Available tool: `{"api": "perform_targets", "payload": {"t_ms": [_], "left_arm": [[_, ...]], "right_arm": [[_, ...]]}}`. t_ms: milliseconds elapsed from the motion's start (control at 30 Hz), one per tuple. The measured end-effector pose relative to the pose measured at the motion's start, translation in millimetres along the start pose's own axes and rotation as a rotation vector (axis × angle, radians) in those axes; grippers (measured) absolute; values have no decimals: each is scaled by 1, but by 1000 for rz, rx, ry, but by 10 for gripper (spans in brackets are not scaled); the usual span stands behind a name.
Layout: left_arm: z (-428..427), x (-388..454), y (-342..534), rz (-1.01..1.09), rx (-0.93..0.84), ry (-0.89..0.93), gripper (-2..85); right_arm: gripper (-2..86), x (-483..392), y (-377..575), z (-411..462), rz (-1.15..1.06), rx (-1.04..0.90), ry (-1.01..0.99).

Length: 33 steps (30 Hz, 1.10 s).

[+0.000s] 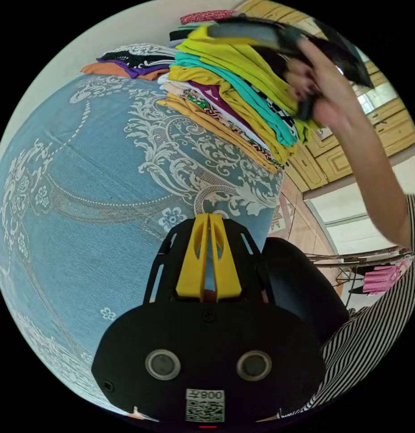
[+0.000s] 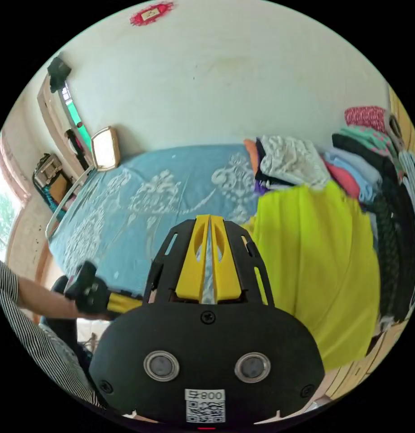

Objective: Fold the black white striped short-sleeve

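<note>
Blue bedspread [image 1: 103,180] lies bare beside stacked clothes [image 1: 234,99]; both tongs narrow, holding nothing.

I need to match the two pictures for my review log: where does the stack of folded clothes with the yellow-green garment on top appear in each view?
Left gripper view: the stack of folded clothes is upper centre, at the bed's far edge, below a blurred hand.
Right gripper view: the stack is right of centre, seen from above, yellow-green top facing the camera.
Shared landmark: the blue patterned bedspread beneath it.
</note>
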<state>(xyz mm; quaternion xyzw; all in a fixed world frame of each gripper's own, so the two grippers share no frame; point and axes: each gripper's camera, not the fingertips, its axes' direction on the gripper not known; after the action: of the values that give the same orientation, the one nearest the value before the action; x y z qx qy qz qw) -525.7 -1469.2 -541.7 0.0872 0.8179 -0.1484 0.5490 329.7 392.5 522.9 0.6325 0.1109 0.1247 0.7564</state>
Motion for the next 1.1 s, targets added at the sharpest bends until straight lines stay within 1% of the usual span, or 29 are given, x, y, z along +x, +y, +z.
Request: {"api": "perform_targets", "payload": {"t_ms": [100,233,367,433,600,833,1000,1100], "left_arm": [[-8,4,17,32,24,-30,2],[-20,1,44,61,76,-16,2],[-33,-1,67,78,104,-13,2],[-39,0,77,84,113,-23,2],[-54,1,102,99,130,-53,3],[-80,-14,136,69,138,3,4],[-98,-12,160,92,143,-50,4],[-109,-7,175,119,145,-103,4]], "right_arm": [[46,31,-78,30,37,27,53],[54,77,-156,79,113,-33,120],[61,104,-200,112,165,-74,154],[65,115,-223,133,173,-101,210],[77,139,-257,171,225,-145,234],[76,149,-285,204,230,-193,264],[31,152,-284,198,261,-151,255],[18,154,-279,178,325,-99,201]]}}
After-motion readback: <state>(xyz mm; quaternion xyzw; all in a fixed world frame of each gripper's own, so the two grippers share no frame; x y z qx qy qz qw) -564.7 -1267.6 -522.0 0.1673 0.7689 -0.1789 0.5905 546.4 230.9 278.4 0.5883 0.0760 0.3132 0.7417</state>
